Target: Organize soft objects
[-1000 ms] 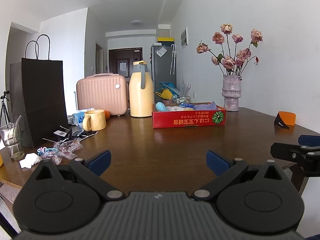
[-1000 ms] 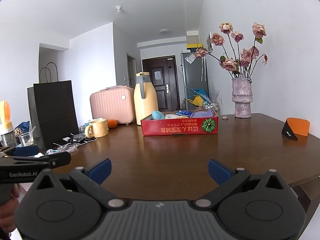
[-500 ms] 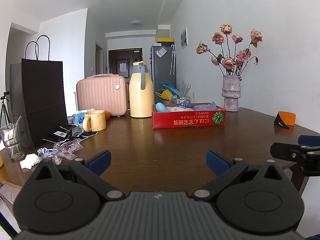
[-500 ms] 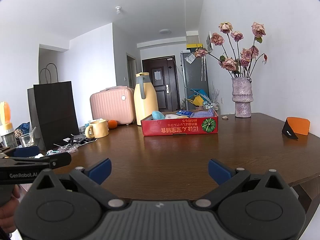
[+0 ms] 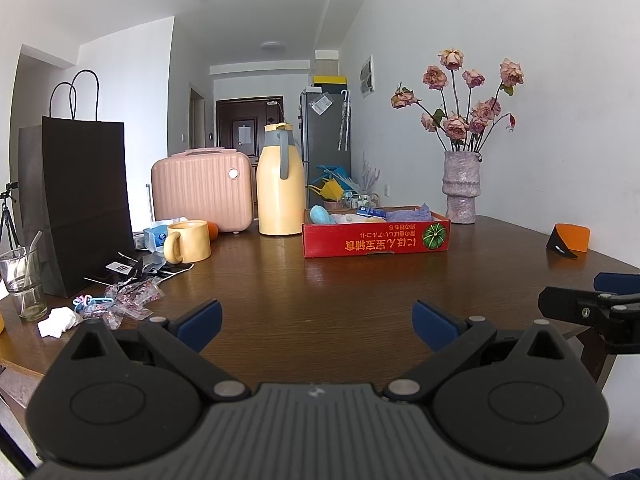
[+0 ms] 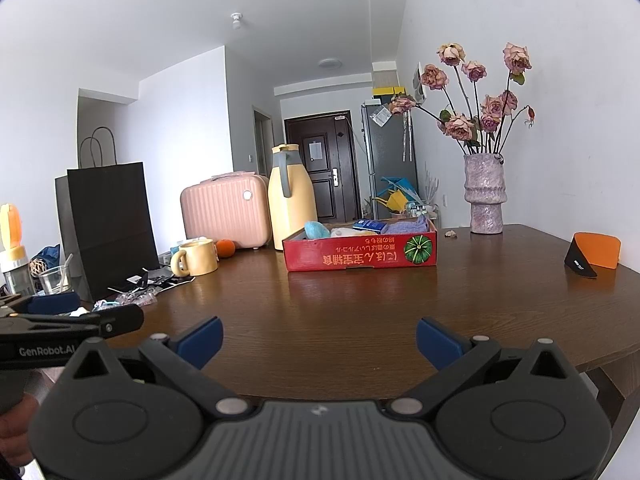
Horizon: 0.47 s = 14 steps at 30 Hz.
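Over table edge | left gripper [image 5: 316, 320], right gripper [image 6: 319, 336]: jaws wide apart, empty | unchanged from earlier frame

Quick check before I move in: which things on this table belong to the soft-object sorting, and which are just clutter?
Job:
red cardboard box
blue fuzzy soft item in it
purple cloth in it
left gripper and right gripper, both open and holding nothing

Clutter:
yellow thermos jug
pink hard case
yellow mug
black paper bag
vase of dried roses
orange scraper
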### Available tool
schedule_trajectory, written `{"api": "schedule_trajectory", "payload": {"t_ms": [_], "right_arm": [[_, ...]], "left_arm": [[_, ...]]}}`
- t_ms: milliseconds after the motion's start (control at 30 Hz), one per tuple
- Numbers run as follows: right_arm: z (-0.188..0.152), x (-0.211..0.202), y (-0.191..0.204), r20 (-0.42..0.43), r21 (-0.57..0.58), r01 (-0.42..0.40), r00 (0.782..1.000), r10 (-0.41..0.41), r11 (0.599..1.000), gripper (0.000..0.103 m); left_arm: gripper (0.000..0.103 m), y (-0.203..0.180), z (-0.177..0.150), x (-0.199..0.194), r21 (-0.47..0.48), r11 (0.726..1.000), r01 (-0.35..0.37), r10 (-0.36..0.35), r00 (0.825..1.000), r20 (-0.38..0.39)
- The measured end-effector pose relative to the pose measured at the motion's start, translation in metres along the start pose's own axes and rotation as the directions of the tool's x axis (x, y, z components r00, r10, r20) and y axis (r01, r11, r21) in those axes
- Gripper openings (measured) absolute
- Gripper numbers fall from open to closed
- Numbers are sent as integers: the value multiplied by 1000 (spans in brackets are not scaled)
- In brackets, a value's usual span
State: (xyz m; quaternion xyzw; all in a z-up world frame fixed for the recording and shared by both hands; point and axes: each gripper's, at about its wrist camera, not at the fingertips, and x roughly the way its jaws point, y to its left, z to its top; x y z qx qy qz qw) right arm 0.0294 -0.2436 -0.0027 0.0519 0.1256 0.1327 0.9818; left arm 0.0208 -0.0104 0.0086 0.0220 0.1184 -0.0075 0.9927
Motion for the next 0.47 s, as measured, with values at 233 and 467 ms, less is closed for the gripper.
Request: {"api": "schedule_trajectory", "payload": {"t_ms": [233, 467], "right_arm": [[0, 0, 1, 0, 1, 0, 1000, 0, 1000, 103], [0, 0, 2, 1, 0, -1, 1000, 1, 1000, 103]], "left_arm": [[103, 1, 1, -1, -2, 1000, 3, -3, 1000, 6], [103, 1, 1, -3, -4, 1000, 5, -5, 1000, 11]]}}
